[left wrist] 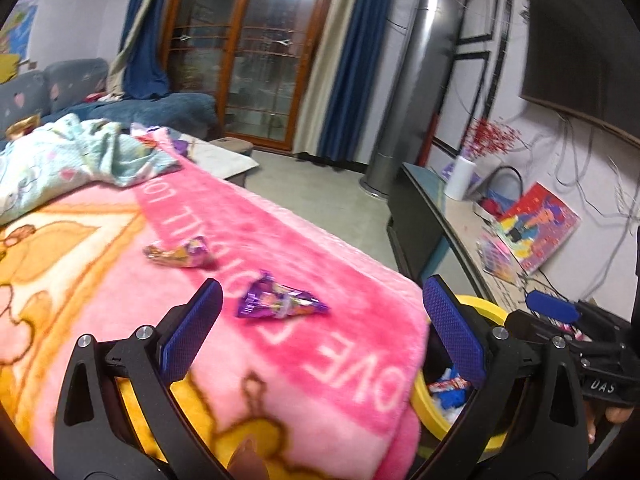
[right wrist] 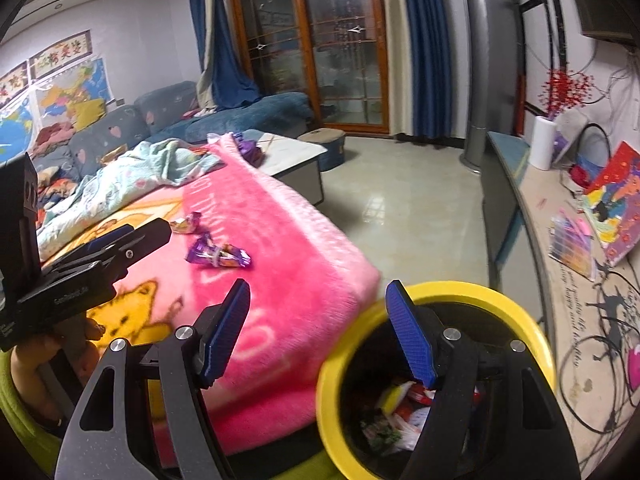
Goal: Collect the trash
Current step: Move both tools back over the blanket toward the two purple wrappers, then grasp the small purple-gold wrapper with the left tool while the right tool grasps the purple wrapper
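Nearby, purple wrapper (left wrist: 280, 300) on pink blanket (left wrist: 320, 240) — yellow-rimmed bin (right wrist: 440, 292) beside, left gripper (left wrist: 324, 332) and right gripper (right wrist: 320, 324) both spread, empty.

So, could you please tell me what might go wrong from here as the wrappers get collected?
1. The purple wrapper lies on the fluffy pink blanket; the open left tool might pinch the pile along with it.
2. The yellow-rimmed bin stands tight against the blanket's overhanging edge, so a dropped wrapper could land on the fabric or floor.
3. The gold-purple wrapper lies farther back and may be missed.
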